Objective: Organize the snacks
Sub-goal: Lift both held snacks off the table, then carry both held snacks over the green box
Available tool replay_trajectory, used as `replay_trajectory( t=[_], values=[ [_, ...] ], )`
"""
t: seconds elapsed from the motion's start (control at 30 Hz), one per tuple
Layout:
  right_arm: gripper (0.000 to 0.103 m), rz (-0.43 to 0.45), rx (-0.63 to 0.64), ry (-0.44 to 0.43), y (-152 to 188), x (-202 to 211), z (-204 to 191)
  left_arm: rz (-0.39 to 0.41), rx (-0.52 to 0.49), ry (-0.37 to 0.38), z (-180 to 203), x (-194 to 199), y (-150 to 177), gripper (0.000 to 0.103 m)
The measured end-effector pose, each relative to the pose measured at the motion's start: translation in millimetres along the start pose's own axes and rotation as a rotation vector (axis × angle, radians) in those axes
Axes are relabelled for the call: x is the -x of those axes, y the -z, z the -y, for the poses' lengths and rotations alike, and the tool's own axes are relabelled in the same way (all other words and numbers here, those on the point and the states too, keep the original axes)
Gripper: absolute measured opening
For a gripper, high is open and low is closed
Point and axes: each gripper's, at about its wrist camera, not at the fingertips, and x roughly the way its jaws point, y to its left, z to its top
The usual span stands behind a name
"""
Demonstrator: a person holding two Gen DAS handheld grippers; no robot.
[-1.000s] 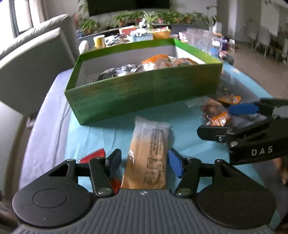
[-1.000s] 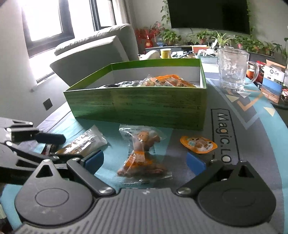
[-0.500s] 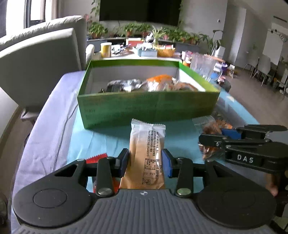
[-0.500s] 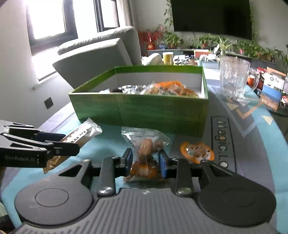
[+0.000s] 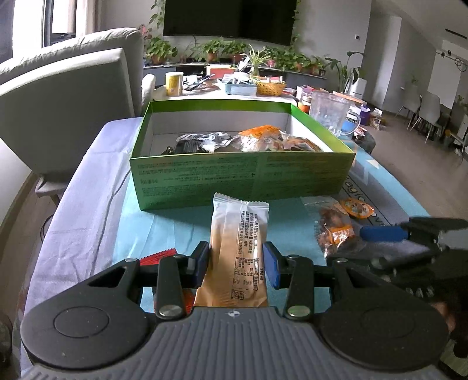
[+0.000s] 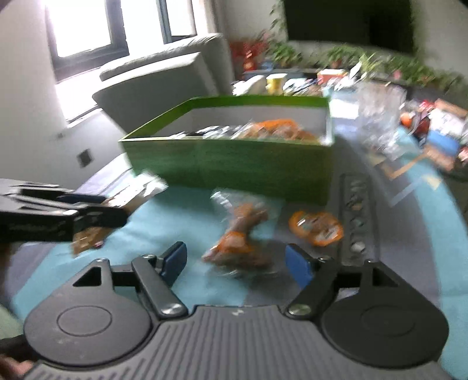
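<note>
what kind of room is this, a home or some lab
Most likely a home living room. A grey sofa stands beside the table, a large dark TV screen hangs on the far wall above a row of potted plants, and dining chairs stand further back on the right.

The green box (image 5: 239,178) looks like smooth cardboard; the long snack wrapper (image 5: 238,251) is soft matt plastic. The cloth (image 5: 87,210) on the tabletop is wrinkly; the jug (image 5: 330,112) is clear and shiny.

grey sofa (image 5: 67,96), glass mug (image 5: 330,114), wall television (image 5: 228,20), potted plants (image 5: 222,49)
</note>
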Motion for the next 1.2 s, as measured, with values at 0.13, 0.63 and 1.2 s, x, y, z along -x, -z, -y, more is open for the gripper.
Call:
replay_trajectory(
  t=[0.13,0.63,1.2],
  values=[
    [0.065,-0.004,0.039,-0.052,4.6,-0.4,-10.5,0.003,0.006,-0.007,-1.3,0.4,-0.4,0.037],
    [0.065,0.118,0.119,0.131,0.2,5.0,-13.9,0.002,0.028,-0.014,-8.3,-0.7,-1.2,0.037],
    [0.064,0.024,0.213,0.116,-4.7,-34.6,-15.2,-0.02,0.056,-0.022,-15.1,-11.0,-0.1,0.037]
  ],
)
